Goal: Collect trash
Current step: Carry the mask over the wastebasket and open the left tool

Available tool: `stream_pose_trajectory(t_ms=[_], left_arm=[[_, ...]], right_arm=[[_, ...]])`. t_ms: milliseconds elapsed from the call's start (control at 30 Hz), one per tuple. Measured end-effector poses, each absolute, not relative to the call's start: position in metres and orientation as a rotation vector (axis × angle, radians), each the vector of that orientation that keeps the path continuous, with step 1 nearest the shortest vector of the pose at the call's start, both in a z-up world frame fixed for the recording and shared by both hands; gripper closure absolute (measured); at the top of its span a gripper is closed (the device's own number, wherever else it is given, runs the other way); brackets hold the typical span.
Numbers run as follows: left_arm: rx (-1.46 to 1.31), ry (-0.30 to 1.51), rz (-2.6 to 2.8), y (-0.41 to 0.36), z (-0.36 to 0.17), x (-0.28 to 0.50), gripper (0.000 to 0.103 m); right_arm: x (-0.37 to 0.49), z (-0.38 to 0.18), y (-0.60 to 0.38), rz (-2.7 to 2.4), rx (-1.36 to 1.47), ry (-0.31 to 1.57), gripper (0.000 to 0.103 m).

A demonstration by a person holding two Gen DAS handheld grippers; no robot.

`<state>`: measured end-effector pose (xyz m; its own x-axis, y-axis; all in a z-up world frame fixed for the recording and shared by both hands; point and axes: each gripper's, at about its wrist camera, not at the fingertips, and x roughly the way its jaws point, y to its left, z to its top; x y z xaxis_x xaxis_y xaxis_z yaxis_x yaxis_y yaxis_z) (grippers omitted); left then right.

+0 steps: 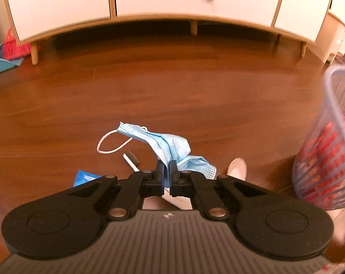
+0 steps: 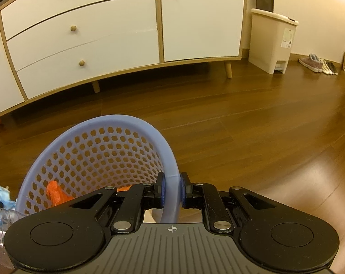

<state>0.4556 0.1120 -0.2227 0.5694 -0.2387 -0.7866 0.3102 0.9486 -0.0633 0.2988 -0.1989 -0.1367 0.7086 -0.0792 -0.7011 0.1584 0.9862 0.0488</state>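
Note:
My left gripper (image 1: 166, 167) is shut on a crumpled blue face mask (image 1: 170, 146), held above the wooden floor; its white ear loop (image 1: 108, 145) dangles to the left. The lavender mesh basket (image 1: 327, 150) stands blurred at the right edge of the left wrist view, with red trash inside. In the right wrist view my right gripper (image 2: 171, 182) is shut on the basket's rim (image 2: 172, 159). Orange trash (image 2: 56, 193) lies at the bottom of the basket (image 2: 97, 155). The mask (image 2: 1, 195) peeks in at the far left.
On the floor under the left gripper lie a blue wrapper (image 1: 84, 177), a small white-and-dark stick (image 1: 131, 158) and a pale spoon-like object (image 1: 237, 166). A white sideboard (image 2: 88, 41) on legs spans the back. A beige pedal bin (image 2: 272, 41), shoes (image 2: 318, 64), a red broom and blue dustpan (image 1: 5, 52) line the wall.

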Motion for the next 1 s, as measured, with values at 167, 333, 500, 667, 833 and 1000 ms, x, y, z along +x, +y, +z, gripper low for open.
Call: stream_pose_trajectory(t_ms=[167, 333, 500, 667, 833, 1000], left_arm=[[0.071, 0.849, -0.361, 0.11, -0.175, 0.445, 0.102], [0.088, 0.78, -0.456, 0.088, -0.128, 0.43, 0.102], [0.096, 0.736, -0.565, 0.058, -0.091, 0.412, 0.102], [0.087, 0.727, -0.68, 0.022, -0.078, 0.397, 0.102], [0.114, 0.733, -0.78, -0.015, -0.074, 0.388, 0.102], [0.13, 0.753, -0.845, -0.047, -0.078, 0.382, 0.098]], right_arm=[[0.3, -0.134, -0.192, -0.115, 0.091, 0.762, 0.094], [0.301, -0.133, -0.186, -0.107, 0.074, 0.757, 0.094], [0.3, -0.134, -0.182, -0.099, 0.055, 0.753, 0.094], [0.303, -0.135, -0.185, -0.086, 0.059, 0.754, 0.094], [0.304, -0.135, -0.184, -0.07, 0.06, 0.751, 0.094], [0.305, -0.135, -0.183, -0.06, 0.062, 0.749, 0.094]])
